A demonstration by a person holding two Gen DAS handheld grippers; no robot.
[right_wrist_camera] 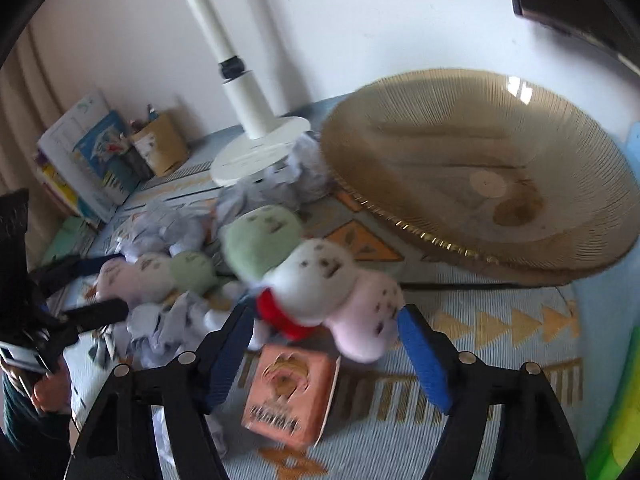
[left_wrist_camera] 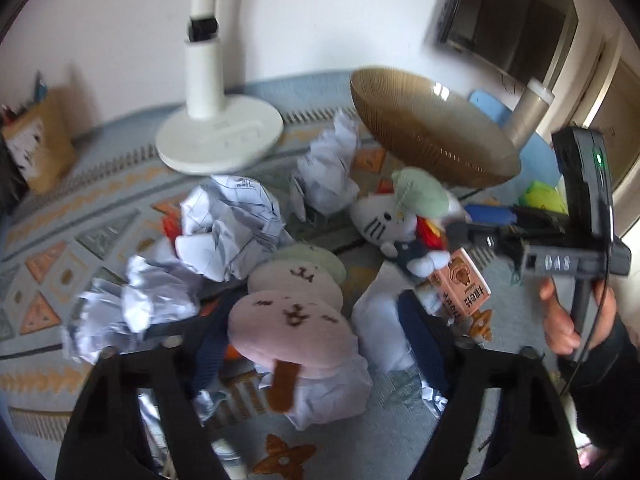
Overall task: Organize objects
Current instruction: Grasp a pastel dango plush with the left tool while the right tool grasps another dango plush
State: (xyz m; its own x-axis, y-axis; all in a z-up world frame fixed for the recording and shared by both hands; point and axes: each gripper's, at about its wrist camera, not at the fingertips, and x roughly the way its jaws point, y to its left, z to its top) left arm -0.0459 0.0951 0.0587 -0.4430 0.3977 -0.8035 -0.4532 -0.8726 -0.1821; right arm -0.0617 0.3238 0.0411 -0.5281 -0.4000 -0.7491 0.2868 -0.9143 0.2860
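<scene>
Your patterned woven rug runs back to the white wall; open weave shows only at front right, under the rim of the ribbed amber bowl, a wide shallow translucent dish. The white lamp base, smooth and round, blocks the rear. Crumpled paper crowds the left side. Soft pastel dango plush, three rounded lobes on a brown stick, lies between your left gripper pads; jaws about half open, contact unclear. Your right gripper flanks a second dango plush, blue pads near its sides, grip blurred, not resolvable. The orange carton lies flat just beneath.
</scene>
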